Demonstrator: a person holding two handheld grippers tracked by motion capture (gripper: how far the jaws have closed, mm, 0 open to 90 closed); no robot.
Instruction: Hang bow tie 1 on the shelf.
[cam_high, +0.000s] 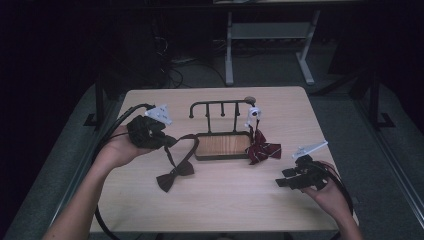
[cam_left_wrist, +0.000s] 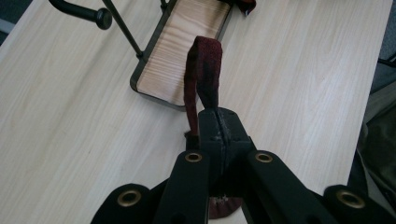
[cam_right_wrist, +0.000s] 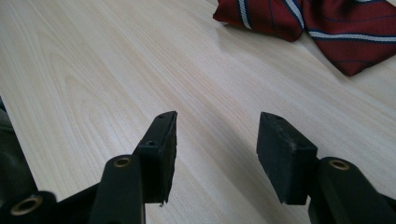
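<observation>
Dark maroon bow tie (cam_high: 174, 175) lies on the bench (cam_high: 225, 200) just in front-left of the hook rack (cam_high: 221, 131), its strap (cam_left_wrist: 201, 74) pinched tight in the closed left gripper (cam_left_wrist: 219, 135). Likely step is hanging it: lift the strap loop clear over a rack hook without dragging the bow. Right gripper (cam_right_wrist: 215, 154) hovers empty front-right of the rack, fingers (cam_right_wrist: 161, 149) wide apart, near the striped red bow tie (cam_high: 263, 149).

Dark maroon fabric bow tie strap (cam_left_wrist: 201, 70) disappears between the closed jaws of the left tongs (cam_left_wrist: 219, 122); its bow is out of the left gripper view. Red striped bow tie (cam_right_wrist: 327, 21) cut by top edge. Black metal rack with wooden tray (cam_left_wrist: 182, 51) cropped at top. White round object (cam_high: 253, 114) on rack too small to tell.
</observation>
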